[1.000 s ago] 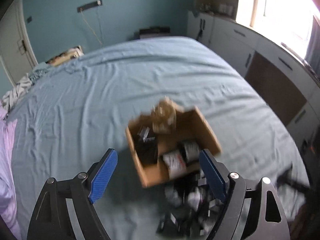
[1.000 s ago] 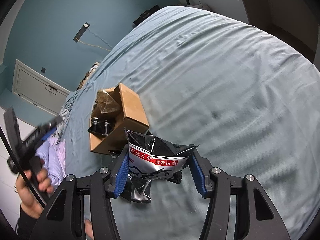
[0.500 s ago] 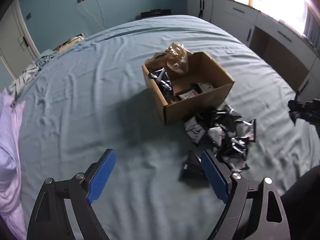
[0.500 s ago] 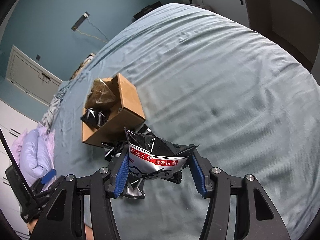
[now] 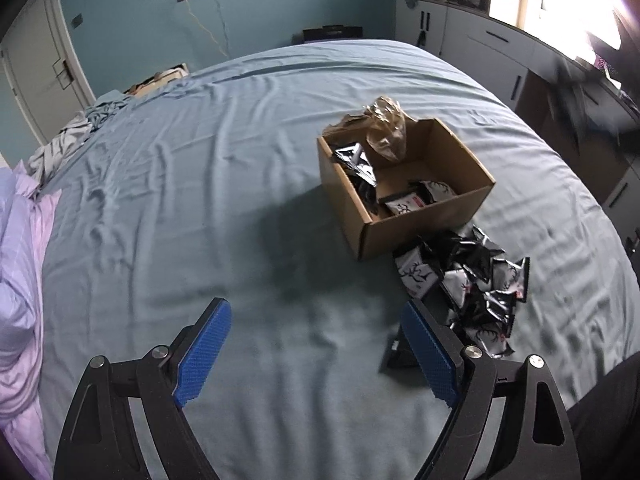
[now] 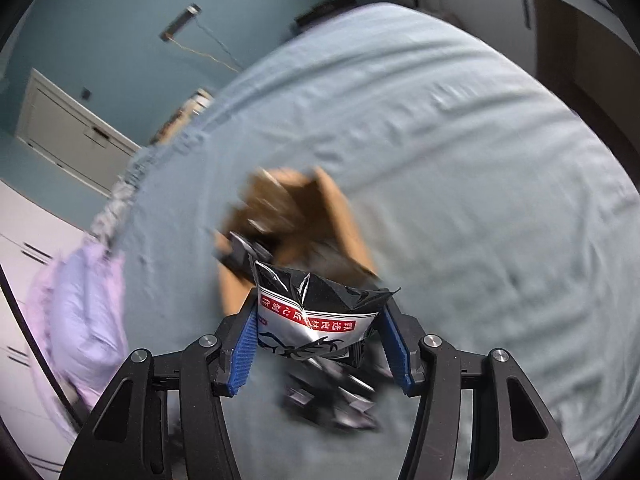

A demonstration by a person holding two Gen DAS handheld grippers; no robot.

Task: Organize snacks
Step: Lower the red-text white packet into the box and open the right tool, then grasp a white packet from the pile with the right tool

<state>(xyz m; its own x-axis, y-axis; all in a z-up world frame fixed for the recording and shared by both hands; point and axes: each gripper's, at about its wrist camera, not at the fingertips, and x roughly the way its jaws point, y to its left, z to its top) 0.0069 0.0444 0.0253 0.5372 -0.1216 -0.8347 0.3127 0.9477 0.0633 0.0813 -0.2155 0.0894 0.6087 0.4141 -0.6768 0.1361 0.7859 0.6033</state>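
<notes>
Your right gripper [image 6: 320, 344] pinched a black and silver snack packet [image 6: 316, 316] between its two blue fingers [image 6: 243, 354]; the packet had a red band with white characters and stood upright, its crumpled top edge above the fingertips. Just beyond the fingers, in the blurred right wrist view, was the brown cardboard box [image 6: 304, 216], and below the packet, close under the fingers, was a dark heap of more packets [image 6: 332, 396], too smeared to count.

Your left gripper [image 5: 316, 344] had its fingers [image 5: 202, 354] spread wide, and nothing was between them, only the blue bed sheet [image 5: 200, 200]. One dark packet [image 5: 400, 354] lay flat on the bed, partly hidden behind the right finger. Ahead of that finger and to the right was the pile of black and white snack packets [image 5: 472, 284], which touched the near corner of the open cardboard box [image 5: 404, 224]. Inside the box you had several packets [image 5: 412, 200] on the floor and along its left wall, and a crumpled brownish plastic bag [image 5: 386, 134] stood at the far wall. Far to the left of the fingers lay a lilac duvet [image 5: 20, 300].
</notes>
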